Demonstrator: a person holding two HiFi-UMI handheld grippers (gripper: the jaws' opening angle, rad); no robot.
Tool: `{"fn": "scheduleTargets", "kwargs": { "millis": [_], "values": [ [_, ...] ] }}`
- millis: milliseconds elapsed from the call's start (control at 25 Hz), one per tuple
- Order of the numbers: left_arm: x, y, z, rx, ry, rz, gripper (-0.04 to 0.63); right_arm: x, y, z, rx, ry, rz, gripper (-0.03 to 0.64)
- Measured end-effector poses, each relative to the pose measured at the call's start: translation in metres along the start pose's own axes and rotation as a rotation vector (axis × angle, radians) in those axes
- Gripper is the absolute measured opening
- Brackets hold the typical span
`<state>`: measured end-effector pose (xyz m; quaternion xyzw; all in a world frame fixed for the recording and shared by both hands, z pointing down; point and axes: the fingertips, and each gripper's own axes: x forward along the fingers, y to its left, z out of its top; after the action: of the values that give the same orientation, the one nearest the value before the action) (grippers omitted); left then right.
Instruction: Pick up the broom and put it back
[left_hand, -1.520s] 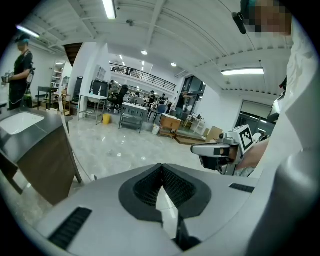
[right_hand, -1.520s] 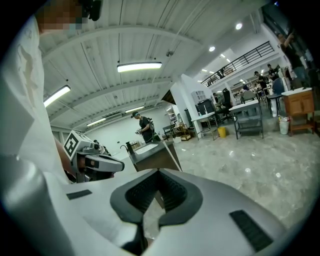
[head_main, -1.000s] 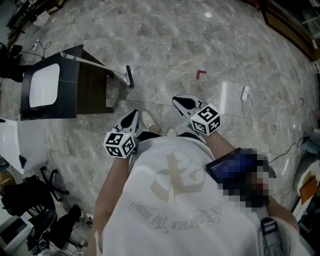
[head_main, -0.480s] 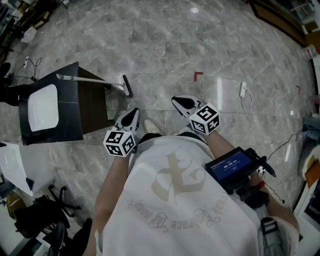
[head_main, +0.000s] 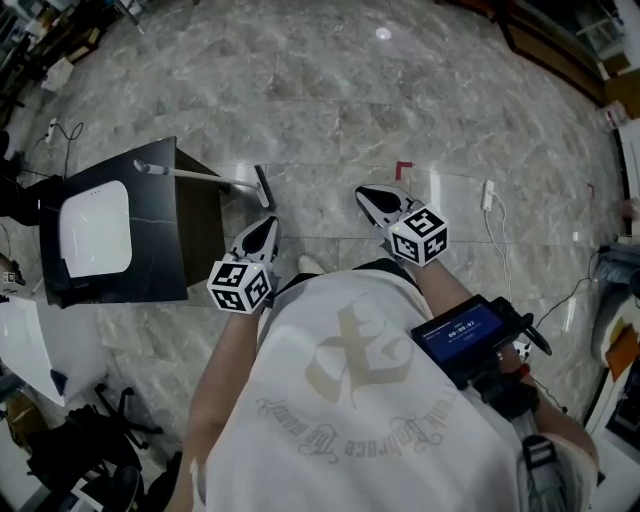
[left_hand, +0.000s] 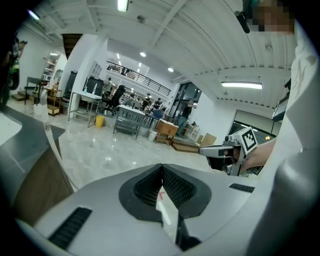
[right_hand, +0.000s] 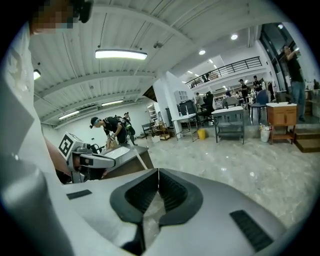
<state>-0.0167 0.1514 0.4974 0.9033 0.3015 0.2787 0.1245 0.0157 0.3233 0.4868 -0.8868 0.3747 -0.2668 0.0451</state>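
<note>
- Head view: the broom slanted from the top of the black table, where its pale handle rested, down to the marble floor, where its dark head sat; the left gripper and the right gripper pointed ahead, both apart from it
- Left gripper view: its jaws were pressed together with nothing between them, the right gripper off to the side
- Right gripper view: its jaws were likewise closed and empty, the left gripper and the table beyond
</note>
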Motion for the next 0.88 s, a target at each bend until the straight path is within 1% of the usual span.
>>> {"fn": "scheduleTargets", "kwargs": {
  "millis": [160,360,520,640,880],
  "values": [
    [-0.016,0.040,0.010,-0.047,-0.053,0.059,0.012,0.033,0.006,0.012,-0.017,-0.003,0.011,0.018],
    [-0.030,0.054,0.013,-0.051,-0.084,0.095,0.012,0.064,0.023,0.016,-0.021,0.019,0.073,0.018],
    [-0.050,0.075,0.006,-0.098,-0.103,0.169,0.012,0.087,0.039,0.028,-0.037,0.029,0.135,0.018],
    [-0.064,0.089,0.003,-0.129,-0.113,0.211,0.012,0.099,0.045,0.034,-0.061,0.044,0.166,0.018],
    [-0.087,0.121,-0.004,-0.207,-0.144,0.332,0.012,0.148,0.053,0.049,-0.093,0.087,0.262,0.018]
  ]
}}
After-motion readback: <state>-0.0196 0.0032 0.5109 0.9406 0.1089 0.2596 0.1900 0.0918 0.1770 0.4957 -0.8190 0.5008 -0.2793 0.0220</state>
